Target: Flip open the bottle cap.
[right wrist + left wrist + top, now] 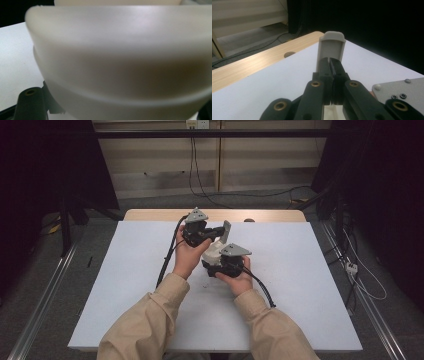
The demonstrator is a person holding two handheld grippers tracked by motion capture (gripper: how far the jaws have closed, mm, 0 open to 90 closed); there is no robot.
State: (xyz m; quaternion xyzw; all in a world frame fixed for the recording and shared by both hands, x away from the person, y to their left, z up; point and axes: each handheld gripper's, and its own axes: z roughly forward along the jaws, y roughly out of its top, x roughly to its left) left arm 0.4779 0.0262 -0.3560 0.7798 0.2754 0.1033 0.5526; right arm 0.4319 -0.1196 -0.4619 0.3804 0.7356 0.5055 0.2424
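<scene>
Right now, from the high view, you hold both grippers close together over the middle of the white counter point(125, 285). Your left gripper point(216, 233) sits in your left hand point(186, 256), farther from you, with its grey three-cornered plate on top and its black cable trailing down toward your sleeve. Your right gripper point(212, 259) sits in your right hand point(237, 279), nearer to you and just beside the left one. Between the two you carry a pale plastic piece point(220, 246), lifted off the counter; a flat grey tab of it sticks up and leans away from you, just beyond the left gripper's tip.

Along the left gripper view, your jaws stand pressed together, clamped on the lower edge of that pale plastic piece point(331, 48), whose upright tab with its rounded top rises just past the jaw tips. To the lower right you see a corner of the right gripper's grey plate. The wooden edge of the counter runs behind.

Along the right gripper view, the pale plastic piece point(120, 57) sits right up against the camera, a smooth curved wall. One black jaw shows at the lower left, touching its underside; the other is hidden, so I cannot tell how those jaws stand.
</scene>
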